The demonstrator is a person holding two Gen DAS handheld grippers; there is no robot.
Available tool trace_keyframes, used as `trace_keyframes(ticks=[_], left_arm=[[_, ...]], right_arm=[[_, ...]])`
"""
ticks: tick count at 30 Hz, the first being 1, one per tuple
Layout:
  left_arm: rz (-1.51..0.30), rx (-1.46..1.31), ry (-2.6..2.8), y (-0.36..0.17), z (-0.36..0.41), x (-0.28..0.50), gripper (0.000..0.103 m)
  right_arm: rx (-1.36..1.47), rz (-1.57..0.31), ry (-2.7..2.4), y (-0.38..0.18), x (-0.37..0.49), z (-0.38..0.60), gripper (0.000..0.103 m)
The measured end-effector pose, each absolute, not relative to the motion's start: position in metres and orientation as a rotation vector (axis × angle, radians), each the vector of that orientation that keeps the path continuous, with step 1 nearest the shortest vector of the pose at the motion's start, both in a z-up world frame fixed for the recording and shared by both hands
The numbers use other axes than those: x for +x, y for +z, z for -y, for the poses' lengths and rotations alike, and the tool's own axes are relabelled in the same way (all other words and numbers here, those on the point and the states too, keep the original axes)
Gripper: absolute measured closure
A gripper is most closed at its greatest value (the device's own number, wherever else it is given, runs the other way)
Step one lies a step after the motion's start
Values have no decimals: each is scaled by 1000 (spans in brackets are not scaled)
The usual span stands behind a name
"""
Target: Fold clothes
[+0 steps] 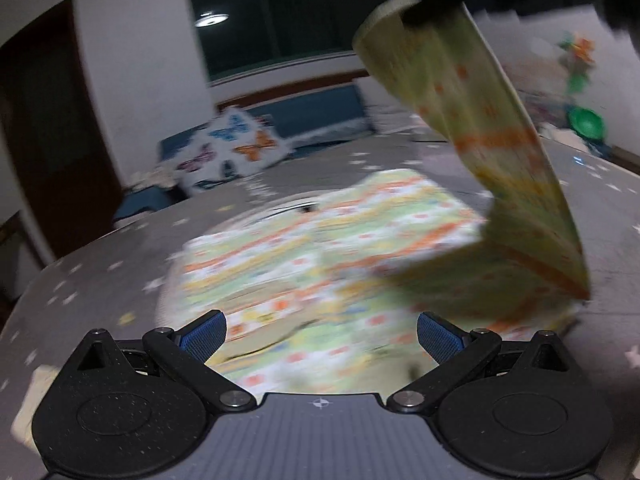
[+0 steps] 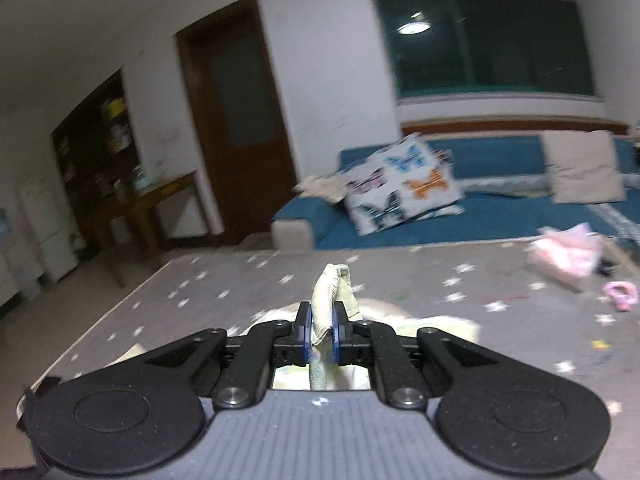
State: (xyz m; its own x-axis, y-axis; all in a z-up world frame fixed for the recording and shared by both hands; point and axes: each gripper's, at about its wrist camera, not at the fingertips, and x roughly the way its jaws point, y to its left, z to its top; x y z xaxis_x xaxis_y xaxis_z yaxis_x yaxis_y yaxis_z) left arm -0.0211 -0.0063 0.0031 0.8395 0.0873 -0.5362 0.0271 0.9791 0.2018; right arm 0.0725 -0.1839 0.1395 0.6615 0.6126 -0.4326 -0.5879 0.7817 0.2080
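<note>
— Where is your left hand-held gripper (image 1: 320, 334) right now?

— It hangs low over the patterned garment (image 1: 320, 256), and its blue pads (image 1: 203, 336) stand wide apart with nothing between them. The garment, green and white with orange bands, lies spread on the grey star-print mat (image 1: 100, 276).

— And your right hand-held gripper (image 2: 322, 334)?

— Its pads are pressed together on a folded edge of the garment (image 2: 334, 300), which sticks up between them. In the left wrist view you can see that side of the cloth lifted high off the mat, hanging from the right hand-held gripper (image 1: 434, 8) near the top of the frame, blurred.

— What else is around you?

— A butterfly cushion (image 2: 400, 184) leans on the blue sofa (image 2: 500, 216), and pink cloth (image 2: 564, 254) lies near the mat's far right edge.
</note>
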Motion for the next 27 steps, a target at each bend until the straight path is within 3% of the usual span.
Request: trace_keyframes(ticks=[6,8,10,21,27], left_arm=[[-606,160,173,-2,-44,-37,0],[-613,141,208,-2,-56,-39,0],[-615,128,234,-2,-64,-41,0],[-579,77,160,12,-62,-36,2],[-577,82,37,9,-39,-18,24]], right_arm=[[-26,-646,775,87,76,123,93],[-51,-697,799,71,74,111,89],[-68,-733,820,60,70,106,77],[-132,-840,677,36,64,177,77],[-110,-886,577,14,67,212,77]])
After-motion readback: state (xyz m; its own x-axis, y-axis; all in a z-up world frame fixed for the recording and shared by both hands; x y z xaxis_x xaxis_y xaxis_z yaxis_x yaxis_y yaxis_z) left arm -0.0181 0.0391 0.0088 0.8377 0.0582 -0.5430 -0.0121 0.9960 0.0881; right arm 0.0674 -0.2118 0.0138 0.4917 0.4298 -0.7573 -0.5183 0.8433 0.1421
